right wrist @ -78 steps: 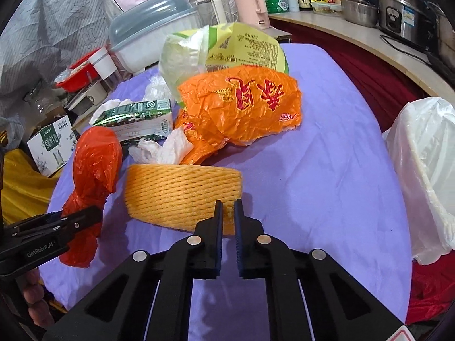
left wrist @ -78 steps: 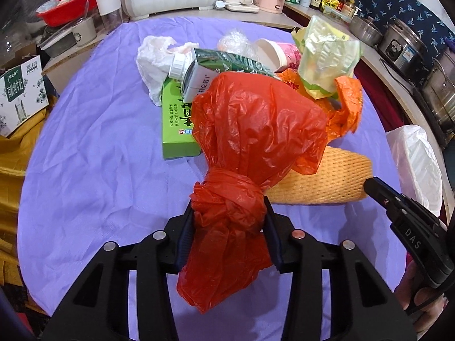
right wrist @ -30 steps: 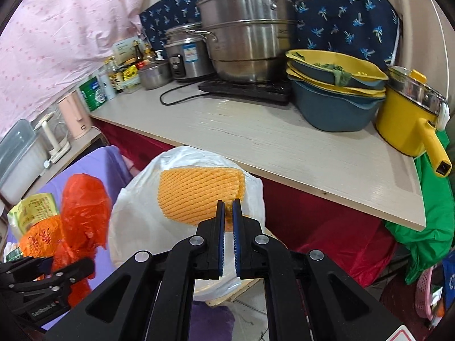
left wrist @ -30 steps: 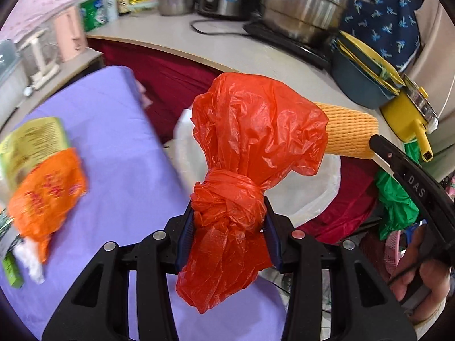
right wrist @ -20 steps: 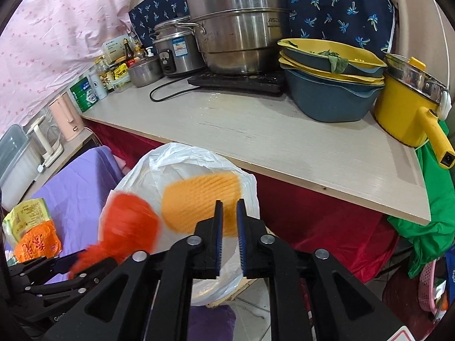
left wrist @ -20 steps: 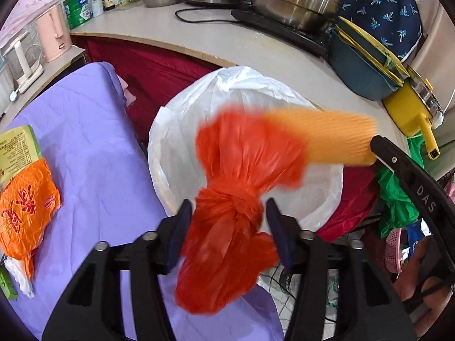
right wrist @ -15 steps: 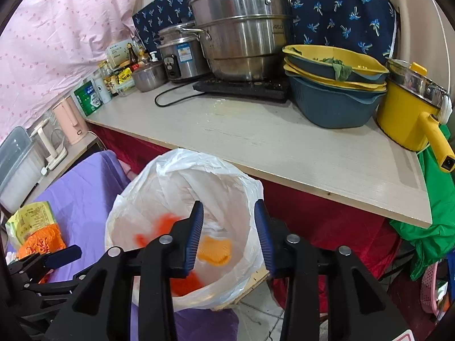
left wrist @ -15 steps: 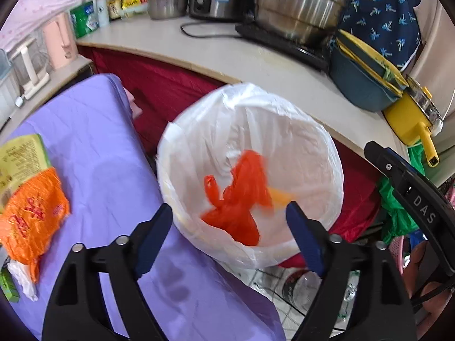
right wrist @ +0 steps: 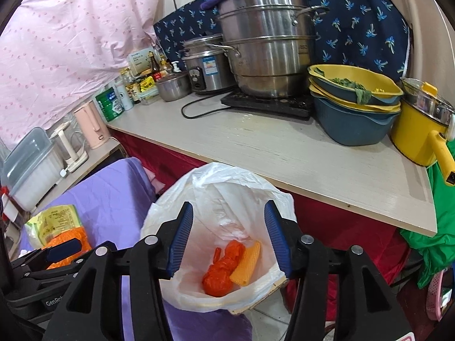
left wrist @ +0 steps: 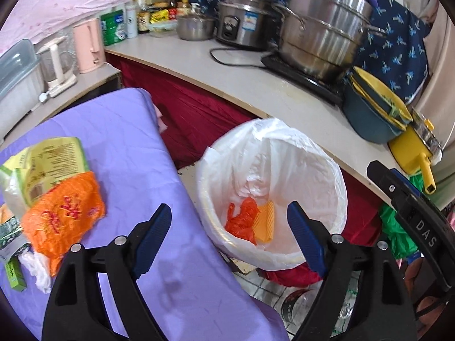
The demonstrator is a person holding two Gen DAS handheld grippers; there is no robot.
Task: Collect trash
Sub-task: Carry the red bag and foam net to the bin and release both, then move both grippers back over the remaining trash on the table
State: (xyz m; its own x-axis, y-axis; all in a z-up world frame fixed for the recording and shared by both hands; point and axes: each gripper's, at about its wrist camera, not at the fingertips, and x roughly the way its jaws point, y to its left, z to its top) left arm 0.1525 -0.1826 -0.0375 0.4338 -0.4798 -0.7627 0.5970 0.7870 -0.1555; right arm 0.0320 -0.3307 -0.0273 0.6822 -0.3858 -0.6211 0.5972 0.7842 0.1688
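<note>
A bin lined with a white plastic bag [left wrist: 321,164] [right wrist: 256,184] stands beside the purple-covered table [left wrist: 113,142] [right wrist: 108,199]. At its bottom lie the knotted red bag [left wrist: 241,218] [right wrist: 221,272] and the yellow foam net [left wrist: 266,221] [right wrist: 247,264]. My left gripper [left wrist: 229,224] hangs open over the bin's near rim with nothing between its fingers. My right gripper [right wrist: 227,233] is above the bin, its jaws still opening and empty. An orange wrapper [left wrist: 62,213] [right wrist: 79,236] and a yellow-green packet [left wrist: 48,156] [right wrist: 51,221] lie on the table.
A counter [right wrist: 284,147] behind the bin carries a steel steamer [right wrist: 267,39], rice cooker [right wrist: 207,65], stacked blue-and-yellow bowls [right wrist: 352,113] and a yellow pot [right wrist: 418,130]. Red cloth hangs under the counter. A green carton [left wrist: 14,272] and white tissue [left wrist: 37,267] sit at the table's left.
Both grippers opened. The red bag and the yellow foam net dropped from them into the white-lined bin, and both grippers rose a little.
</note>
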